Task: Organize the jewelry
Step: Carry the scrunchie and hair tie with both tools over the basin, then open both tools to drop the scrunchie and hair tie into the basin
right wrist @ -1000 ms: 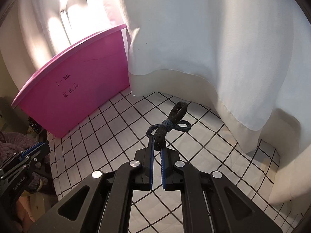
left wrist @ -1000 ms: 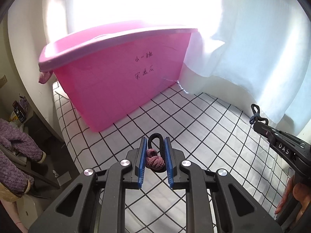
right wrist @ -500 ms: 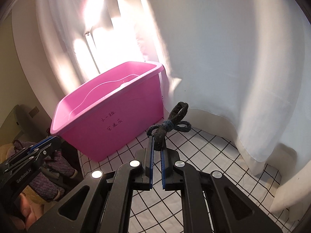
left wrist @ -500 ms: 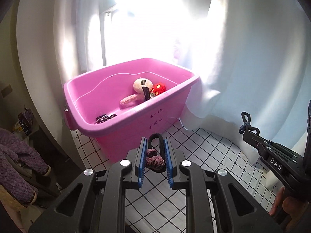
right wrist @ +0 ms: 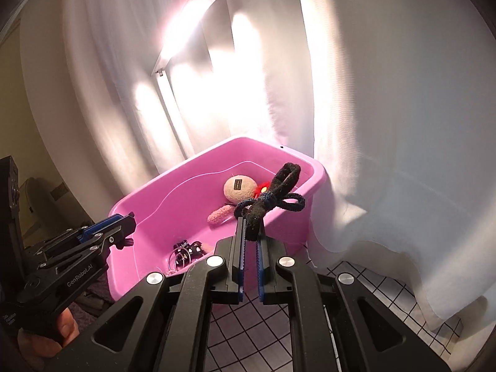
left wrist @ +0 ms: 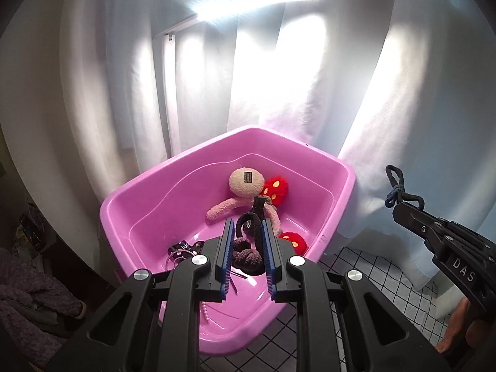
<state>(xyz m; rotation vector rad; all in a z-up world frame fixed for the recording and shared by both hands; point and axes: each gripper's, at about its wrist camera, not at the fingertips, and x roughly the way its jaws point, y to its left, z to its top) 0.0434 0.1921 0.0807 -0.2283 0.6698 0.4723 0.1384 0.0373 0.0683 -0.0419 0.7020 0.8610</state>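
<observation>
My left gripper (left wrist: pixel 247 226) is shut on a purple-brown knotted hair tie (left wrist: pixel 245 255) with a black loop, and hangs over the near side of the pink tub (left wrist: pixel 338 167). My right gripper (right wrist: pixel 250 226) is shut on a black bow-shaped hair tie (right wrist: pixel 269 198), just in front of the tub's (right wrist: pixel 313 167) near right rim. In the left wrist view the right gripper (left wrist: pixel 400 200) and its bow tie (left wrist: pixel 396 186) sit right of the tub. In the right wrist view the left gripper (right wrist: pixel 124 220) shows at the left.
In the tub lie a beige and pink plush piece (left wrist: pixel 245 181), red plush pieces (left wrist: pixel 276 187), a black metal accessory (left wrist: pixel 183 246) and a pearl strand (left wrist: pixel 204 308). A white curtain (left wrist: pixel 403 124) and lamp (left wrist: pixel 263 0) stand behind. The checked tablecloth (left wrist: pixel 372 266) lies below.
Both grippers have risen and moved toward the pink tub, each still gripping its hair tie. The tub's inside, hidden a second ago, is now seen from above.
</observation>
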